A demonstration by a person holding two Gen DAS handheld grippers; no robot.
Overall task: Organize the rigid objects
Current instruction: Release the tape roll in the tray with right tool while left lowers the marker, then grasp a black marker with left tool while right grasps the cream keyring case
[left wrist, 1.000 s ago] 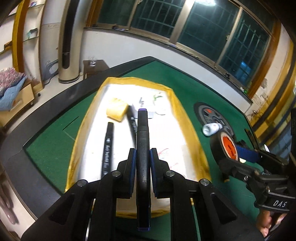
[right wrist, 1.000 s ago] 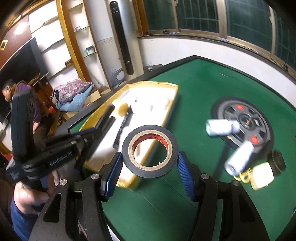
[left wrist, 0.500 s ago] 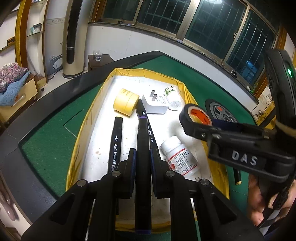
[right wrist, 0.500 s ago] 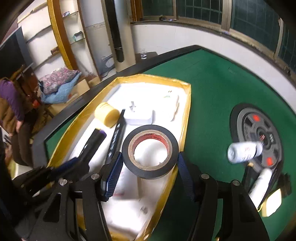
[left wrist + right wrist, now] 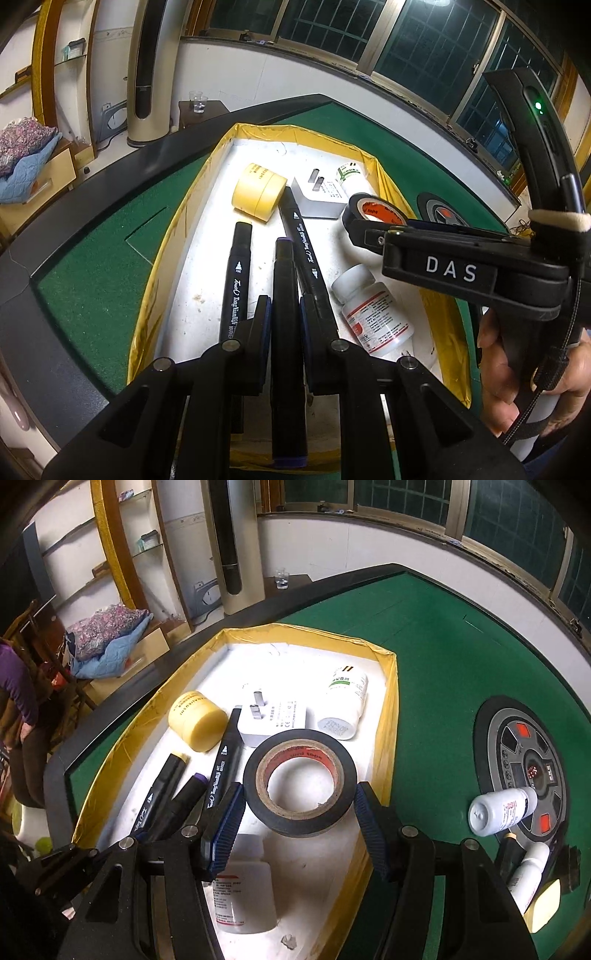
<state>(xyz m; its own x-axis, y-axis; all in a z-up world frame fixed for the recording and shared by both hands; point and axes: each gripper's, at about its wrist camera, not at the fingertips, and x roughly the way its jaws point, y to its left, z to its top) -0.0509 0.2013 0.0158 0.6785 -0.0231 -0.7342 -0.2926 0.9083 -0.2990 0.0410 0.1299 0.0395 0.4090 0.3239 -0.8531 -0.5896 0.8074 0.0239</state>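
My left claw (image 5: 284, 310) is clamped on a black marker with a purple end cap (image 5: 286, 295), pointing down over the white tray with yellow taped walls (image 5: 177, 236) on the green felt table (image 5: 96, 273). My right claw (image 5: 299, 812) grips a roll of black electrical tape with a brown cardboard core (image 5: 300, 780), blue pads pressed on both sides of the roll, hanging over the tray's right half in the right wrist view. The left view shows that same tape roll (image 5: 364, 212) at the tip of the right claw, with a hand (image 5: 517, 373) wrapped round its handle. Lying in the tray: two more black markers, one left of my held marker (image 5: 236, 273) and one right of it, tilted (image 5: 304, 251); a yellow tape roll (image 5: 258, 192) on its side near the far end; a white plug adapter (image 5: 321, 197) beside it; a white bottle with a green label (image 5: 351, 175) against the right wall; a white pill bottle with a red-printed label (image 5: 373, 314) near the near right corner. Outside the tray, on the felt to the right, there is a round grey and black control panel with red buttons (image 5: 524, 771); a small white bottle (image 5: 502, 810) lies on its edge, another white bottle (image 5: 528, 875) near it, plus a pale yellow object (image 5: 546, 904), too blurred to identify.
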